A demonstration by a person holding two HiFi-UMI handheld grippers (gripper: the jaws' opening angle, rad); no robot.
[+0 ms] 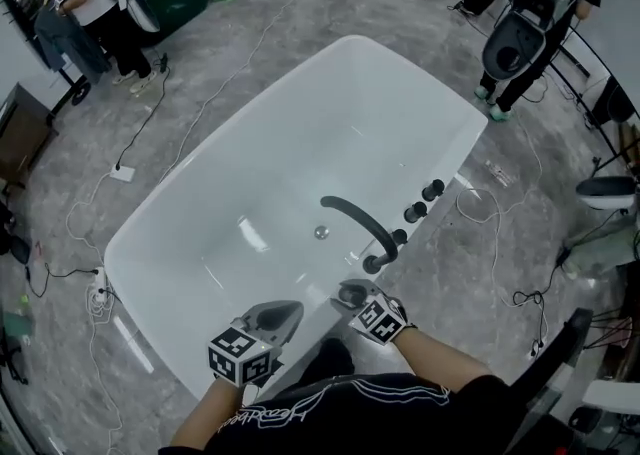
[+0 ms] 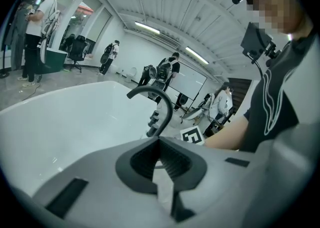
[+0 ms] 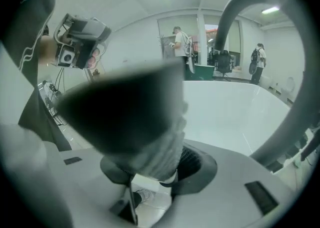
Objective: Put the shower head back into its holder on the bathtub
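The white bathtub [image 1: 160,233] fills the middle of the head view, with a black arched faucet [image 1: 360,223] and black knobs [image 1: 432,189] on its near right rim. My right gripper [image 1: 352,297] is at that rim just below the faucet's base. In the right gripper view the dark shower head [image 3: 125,106], blurred and very close, stands between the jaws of the right gripper [image 3: 155,172]. Its ribbed grey neck sits in the notch, with the right pad showing beside it. The holder is hidden. My left gripper [image 1: 283,314] hovers over the near rim, shut and empty [image 2: 160,159].
Several people stand on the grey floor at the far left [image 1: 100,3] and far right [image 1: 530,23]. Cables and a power strip [image 1: 122,173] lie around the tub. A white fixture [image 1: 605,188] stands at the right edge. The faucet [image 2: 152,96] rises ahead of the left gripper.
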